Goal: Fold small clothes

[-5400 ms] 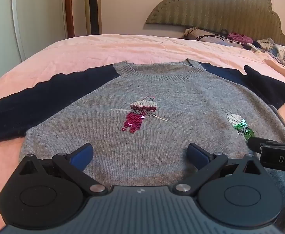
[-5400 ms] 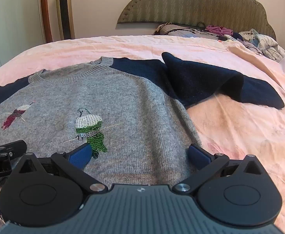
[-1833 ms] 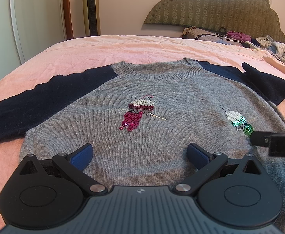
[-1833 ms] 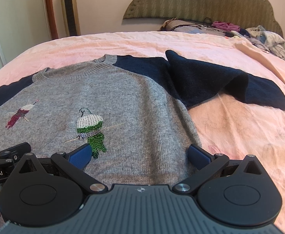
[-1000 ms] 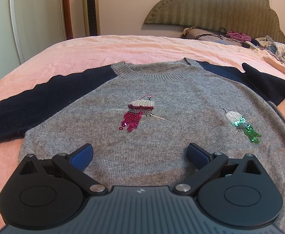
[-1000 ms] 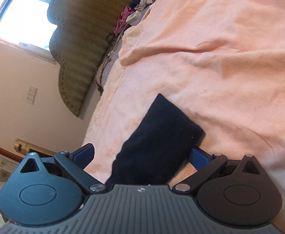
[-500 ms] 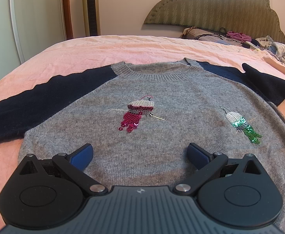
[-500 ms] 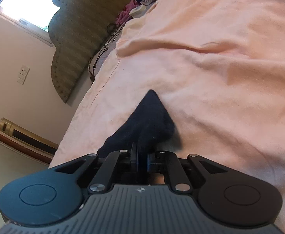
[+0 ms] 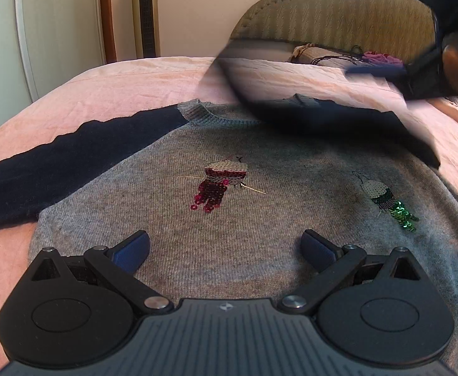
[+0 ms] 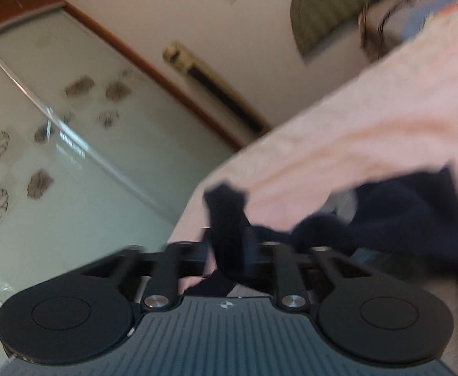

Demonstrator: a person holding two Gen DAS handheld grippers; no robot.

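Note:
A small grey sweater [image 9: 260, 228] with navy sleeves and two sequin birds lies flat on the pink bed [image 9: 119, 84]. My left gripper [image 9: 225, 247] is open and empty, low over the sweater's hem. My right gripper [image 10: 229, 247] is shut on the cuff of the right navy sleeve [image 10: 229, 219] and holds it up above the bed. In the left wrist view that lifted sleeve [image 9: 338, 122] is a blurred dark band over the neckline, and the right gripper shows at the top right [image 9: 423, 72]. The left sleeve [image 9: 56, 163] lies flat, stretched out to the left.
A padded headboard [image 9: 338, 22] stands at the far end, with a pile of clothes [image 9: 354, 56] on the bed below it. A tower fan [image 9: 145, 15] and a glass sliding door [image 10: 56, 156] stand by the wall at left.
My right gripper has lifted the pinched navy sleeve off the bed and swung it left over the sweater's neckline. The left gripper has not moved.

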